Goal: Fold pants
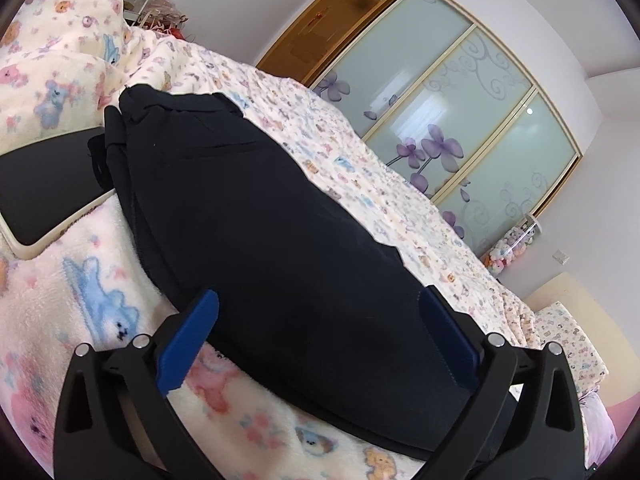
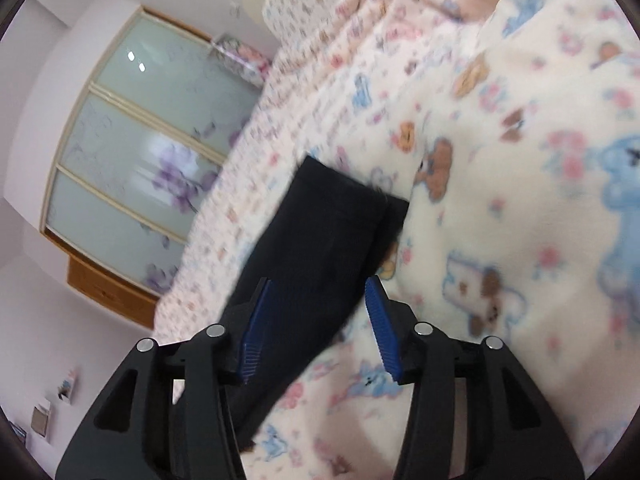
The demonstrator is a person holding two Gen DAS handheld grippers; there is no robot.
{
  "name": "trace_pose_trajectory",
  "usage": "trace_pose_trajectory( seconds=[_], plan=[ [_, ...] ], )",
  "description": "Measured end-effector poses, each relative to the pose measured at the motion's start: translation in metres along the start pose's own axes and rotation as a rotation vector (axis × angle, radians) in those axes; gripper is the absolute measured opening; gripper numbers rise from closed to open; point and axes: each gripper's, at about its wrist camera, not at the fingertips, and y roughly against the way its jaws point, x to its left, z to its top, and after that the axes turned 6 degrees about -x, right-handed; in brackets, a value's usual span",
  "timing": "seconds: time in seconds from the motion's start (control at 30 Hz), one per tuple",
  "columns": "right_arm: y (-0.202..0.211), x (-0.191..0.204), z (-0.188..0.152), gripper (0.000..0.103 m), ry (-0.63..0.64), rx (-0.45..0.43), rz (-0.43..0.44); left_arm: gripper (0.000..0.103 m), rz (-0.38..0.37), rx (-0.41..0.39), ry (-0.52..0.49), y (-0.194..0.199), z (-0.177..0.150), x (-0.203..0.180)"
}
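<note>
Two hand-held grippers spread wide, left point(image 1: 316, 344), right point(image 2: 316, 320), dark pants point(image 1: 256, 216) lengthwise between, waistband far.

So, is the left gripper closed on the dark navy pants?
No, the left gripper is open, its blue fingers apart over the dark navy pants.

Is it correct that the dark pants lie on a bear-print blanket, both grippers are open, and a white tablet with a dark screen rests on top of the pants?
Not quite. In the left wrist view the tablet rests on the blanket beside the pants, not on top. The rest holds: left gripper and right gripper have open jaws.
</note>
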Motion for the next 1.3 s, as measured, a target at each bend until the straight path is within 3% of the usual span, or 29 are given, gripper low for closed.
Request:
trace_pose_trajectory(
  seconds=[0.13, 0.23, 0.37, 0.47, 0.53, 0.6, 0.63, 0.67, 0.73, 0.83, 0.9, 0.93, 0.97, 1.0, 1.07, 1.1, 1.17, 1.23, 1.3],
  plan=[
    [-0.002, 0.006, 0.000, 0.047, 0.003, -0.002, 0.091, 0.101, -0.091, -0.040, -0.027, 0.011, -0.001, -0.009],
    [-0.014, 0.038, -0.012, 0.047, 0.116, 0.090, 0.258, 0.101, -0.175, -0.040, -0.064, 0.014, -0.002, -0.021],
    [-0.036, 0.093, -0.053, 0.047, 0.290, 0.257, 0.420, 0.101, -0.376, 0.081, -0.057, -0.006, -0.008, -0.041],
    [-0.057, 0.117, -0.083, 0.049, 0.318, 0.360, 0.467, 0.101, -0.452, 0.155, -0.127, -0.018, -0.023, -0.067],
    [-0.071, 0.123, -0.097, 0.049, 0.343, 0.417, 0.419, 0.101, -0.429, 0.218, -0.198, -0.028, -0.037, -0.081],
    [-0.093, 0.113, -0.112, 0.049, 0.353, 0.500, 0.254, 0.101, -0.322, 0.317, -0.242, -0.044, -0.052, -0.084],
    [-0.102, 0.101, -0.116, 0.045, 0.316, 0.550, 0.215, 0.101, -0.280, 0.373, -0.257, -0.054, -0.058, -0.082],
    [-0.103, 0.092, -0.114, 0.039, 0.287, 0.561, 0.221, 0.101, -0.267, 0.396, -0.270, -0.058, -0.059, -0.081],
    [-0.102, 0.081, -0.106, 0.038, 0.216, 0.585, 0.239, 0.101, -0.263, 0.396, -0.282, -0.057, -0.060, -0.082],
    [-0.086, 0.080, -0.091, 0.038, 0.217, 0.530, 0.259, 0.101, -0.267, 0.388, -0.271, -0.056, -0.060, -0.081],
    [-0.064, 0.085, -0.065, 0.042, 0.272, 0.359, 0.293, 0.101, -0.278, 0.373, -0.256, -0.051, -0.059, -0.080],
    [-0.056, 0.081, -0.052, 0.061, 0.276, 0.279, 0.266, 0.101, -0.284, 0.364, -0.244, -0.050, -0.058, -0.079],
    [-0.051, 0.068, -0.038, 0.084, 0.250, 0.205, 0.176, 0.101, -0.288, 0.360, -0.230, -0.049, -0.058, -0.077],
    [-0.056, 0.053, -0.030, 0.086, 0.216, 0.201, 0.092, 0.101, -0.293, 0.360, -0.218, -0.049, -0.057, -0.077],
    [-0.073, 0.018, -0.022, 0.056, 0.077, 0.268, 0.056, 0.101, -0.296, 0.361, -0.212, -0.050, -0.056, -0.074],
    [-0.071, 0.005, -0.016, 0.052, -0.003, 0.263, 0.076, 0.101, -0.293, 0.361, -0.216, -0.050, -0.056, -0.074],
    [-0.065, 0.003, -0.010, 0.053, -0.025, 0.256, 0.107, 0.101, -0.287, 0.362, -0.223, -0.050, -0.057, -0.075],
    [-0.057, 0.016, -0.015, 0.053, 0.016, 0.222, 0.103, 0.101, -0.289, 0.361, -0.220, -0.050, -0.057, -0.075],
    [-0.047, 0.044, -0.018, 0.054, 0.103, 0.170, 0.196, 0.101, -0.296, 0.359, -0.211, -0.050, -0.057, -0.075]
  ],
)
